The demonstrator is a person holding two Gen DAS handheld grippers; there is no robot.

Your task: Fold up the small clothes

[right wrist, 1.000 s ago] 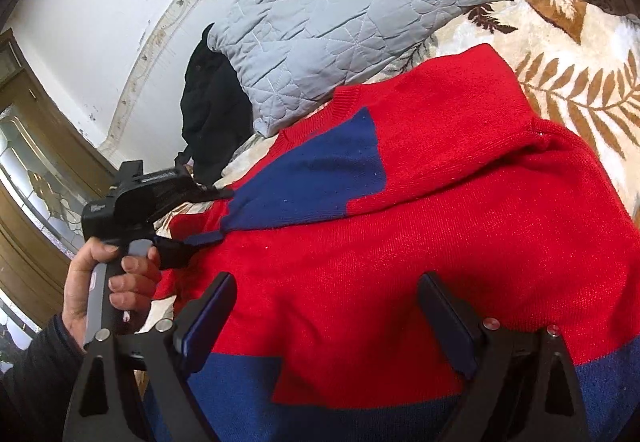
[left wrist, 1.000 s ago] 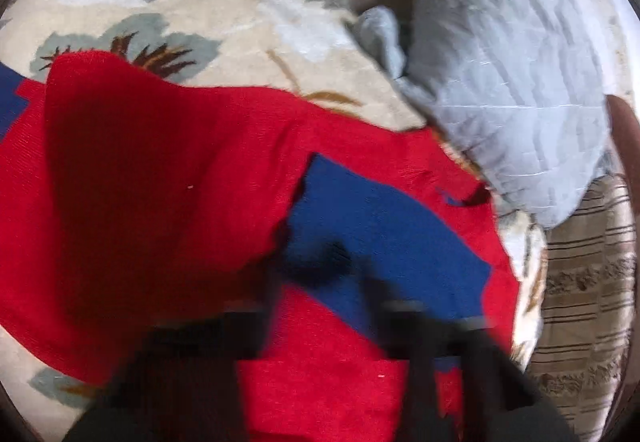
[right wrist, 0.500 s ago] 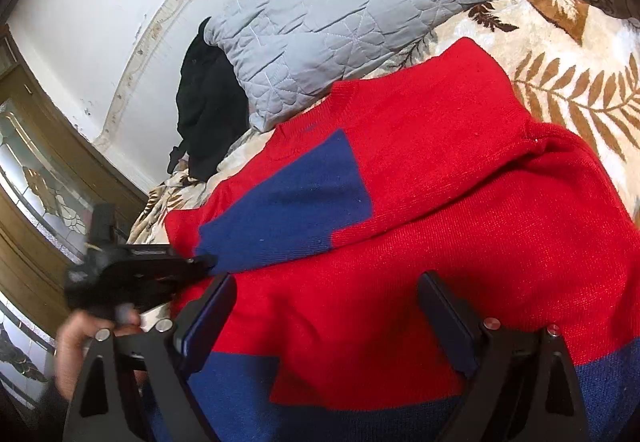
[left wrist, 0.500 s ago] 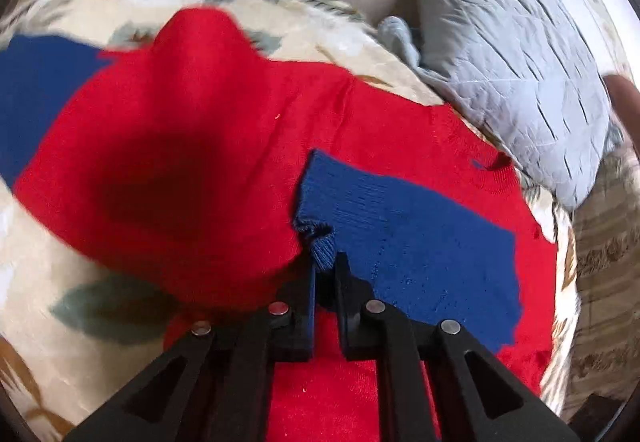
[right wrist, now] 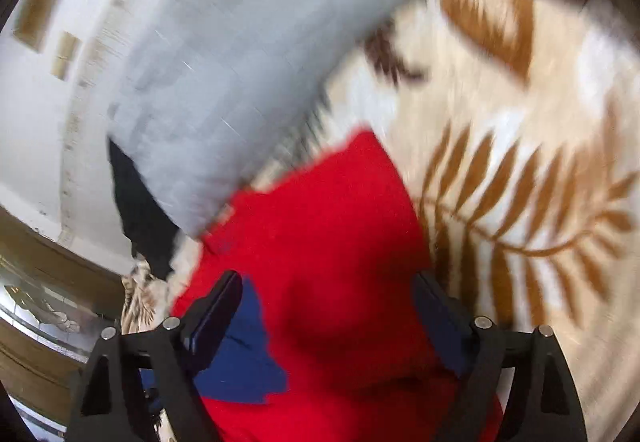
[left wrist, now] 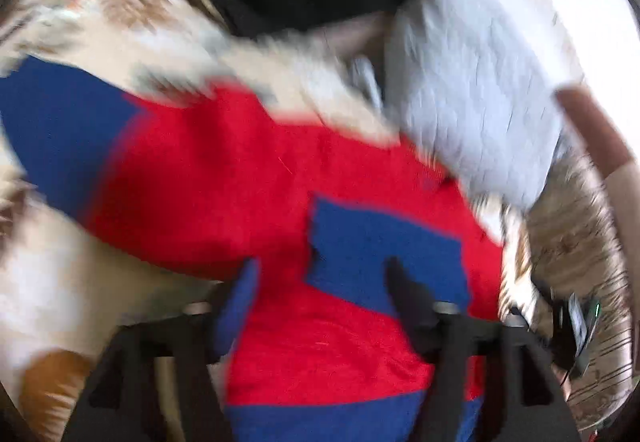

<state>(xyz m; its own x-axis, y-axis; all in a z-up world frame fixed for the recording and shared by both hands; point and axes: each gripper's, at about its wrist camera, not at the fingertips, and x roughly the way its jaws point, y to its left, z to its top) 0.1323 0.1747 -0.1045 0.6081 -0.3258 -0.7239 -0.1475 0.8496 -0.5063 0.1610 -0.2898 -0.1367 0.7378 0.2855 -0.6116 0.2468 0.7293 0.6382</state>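
Currently both views are blurred. My left gripper [left wrist: 320, 298] stands wide open, holding nothing — its fingers straddle the blue cuff [left wrist: 384, 250] of a sleeve laid across the red sweater [left wrist: 248, 177]. My right gripper [right wrist: 326, 306] is equally spread and empty over the sweater's shoulder at 12 o'clock. The garment lies on the leaf-print blanket [right wrist: 520, 161], pillow [right wrist: 224, 81] at 11 o'clock — I judge one sleeve is folded in.

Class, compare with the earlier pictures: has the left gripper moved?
Yes. The left gripper has let go of the blue cuff and opened, pulling back from it and from the grey pillow.
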